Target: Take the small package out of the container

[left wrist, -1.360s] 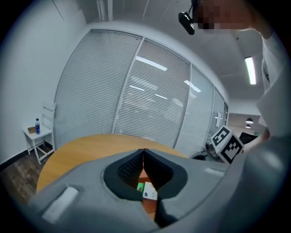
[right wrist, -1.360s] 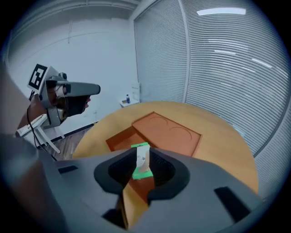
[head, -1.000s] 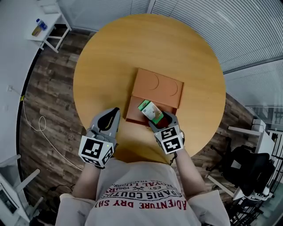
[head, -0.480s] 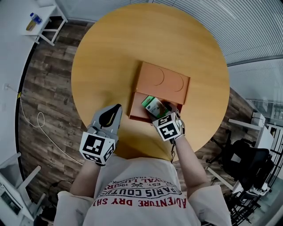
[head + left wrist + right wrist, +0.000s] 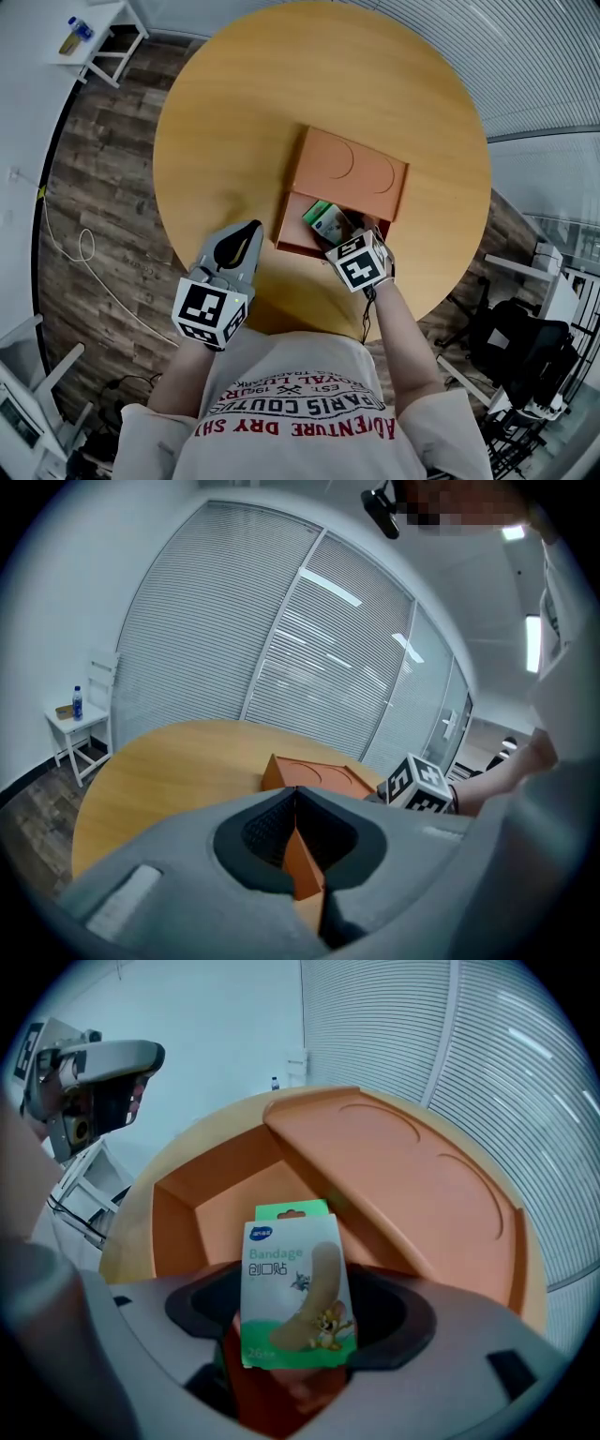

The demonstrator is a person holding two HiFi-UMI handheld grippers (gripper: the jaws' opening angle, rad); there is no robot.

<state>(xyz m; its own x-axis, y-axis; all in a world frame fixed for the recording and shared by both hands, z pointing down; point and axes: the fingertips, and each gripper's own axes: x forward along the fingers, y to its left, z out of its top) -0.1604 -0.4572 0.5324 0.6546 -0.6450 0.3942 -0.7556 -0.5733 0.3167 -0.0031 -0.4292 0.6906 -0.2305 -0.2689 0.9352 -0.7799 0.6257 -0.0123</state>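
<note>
Small package, white and green with "Bandage" printed on it, upright between the wide-spread jaws of the right gripper, clear of both pads. Directly behind and below it, the open near compartment of the orange container. Seen from the head view, over that opening toward the container's near right side; unclear whether resting on the compartment floor or on the gripper itself. Far part of the container under a flat orange lid marked with two curved grooves. Container near the middle of a round wooden bench. Left gripper just left of the container's near corner, apart from it, over the near part of the bench, jaws closed tip to tip with nothing between them. Beyond the bench, dark plank floor, a small white side table with a bottle on top, and slatted blinds along the wall.
</note>
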